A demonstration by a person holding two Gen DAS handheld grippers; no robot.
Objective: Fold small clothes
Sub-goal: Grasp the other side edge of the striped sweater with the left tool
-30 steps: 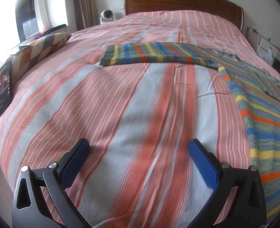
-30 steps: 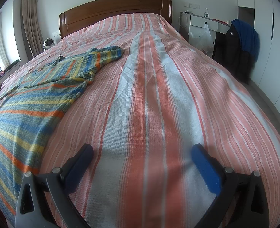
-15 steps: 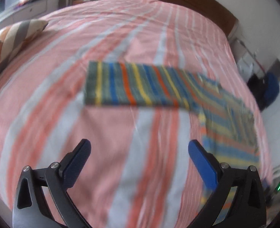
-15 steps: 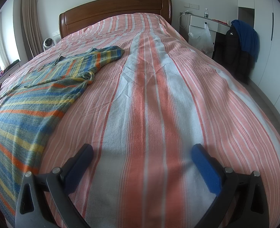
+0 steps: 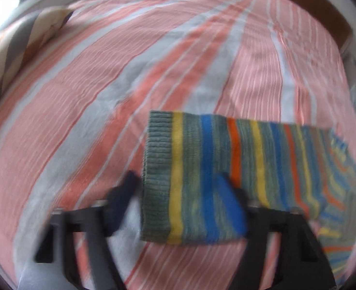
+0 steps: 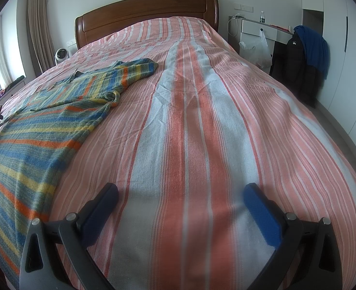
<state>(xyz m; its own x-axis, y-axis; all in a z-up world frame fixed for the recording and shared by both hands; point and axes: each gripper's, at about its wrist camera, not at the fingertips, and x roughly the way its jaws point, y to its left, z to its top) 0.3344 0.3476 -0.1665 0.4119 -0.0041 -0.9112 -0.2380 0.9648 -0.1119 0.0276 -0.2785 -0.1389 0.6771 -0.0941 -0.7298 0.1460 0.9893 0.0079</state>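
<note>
A knitted sweater with blue, yellow, orange and grey-green stripes lies flat on the bed. In the left wrist view one sleeve (image 5: 226, 159) stretches left to right, its ribbed cuff at the left. My left gripper (image 5: 178, 193) is open just over the cuff end, one finger left of the cuff and one over the sleeve; the view is blurred. In the right wrist view the sweater's body (image 6: 45, 125) covers the bed's left side. My right gripper (image 6: 180, 207) is open and empty above bare bedspread, to the right of the sweater.
The bed has a pink, orange and white striped spread (image 6: 202, 101) and a wooden headboard (image 6: 144, 12). A striped pillow (image 5: 20, 48) lies at the left edge. A white desk with a plastic bag (image 6: 257, 46) and hung jackets (image 6: 303, 55) stand on the right.
My left gripper has moved forward and down over the bed to the sleeve's cuff end, which now lies between its fingers. My right gripper has not moved.
</note>
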